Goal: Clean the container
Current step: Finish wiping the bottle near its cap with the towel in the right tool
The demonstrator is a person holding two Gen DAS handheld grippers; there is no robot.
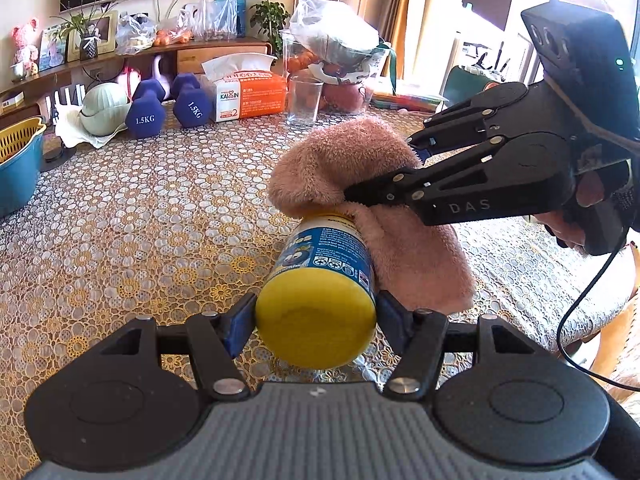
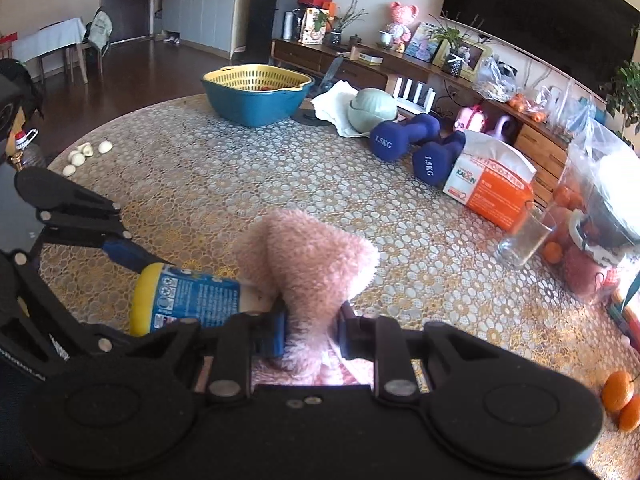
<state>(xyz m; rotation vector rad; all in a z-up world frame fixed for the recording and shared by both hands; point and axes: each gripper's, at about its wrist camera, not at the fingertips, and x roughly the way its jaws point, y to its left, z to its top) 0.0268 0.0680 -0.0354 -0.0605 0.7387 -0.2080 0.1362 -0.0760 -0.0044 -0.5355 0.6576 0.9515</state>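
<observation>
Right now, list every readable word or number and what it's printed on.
"1.5KG": each of the two blue dumbbells.
"KAIXIN" and "2": orange tissue box.
"DAS": right gripper.
Container label: small print, too blurred to read.

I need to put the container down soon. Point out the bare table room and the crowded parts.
Bare tablecloth lies between the blue basin, the garlic cloves and the held container. Crowded: the far edge with dumbbells and tissue box, and around the glass and oranges.
</observation>
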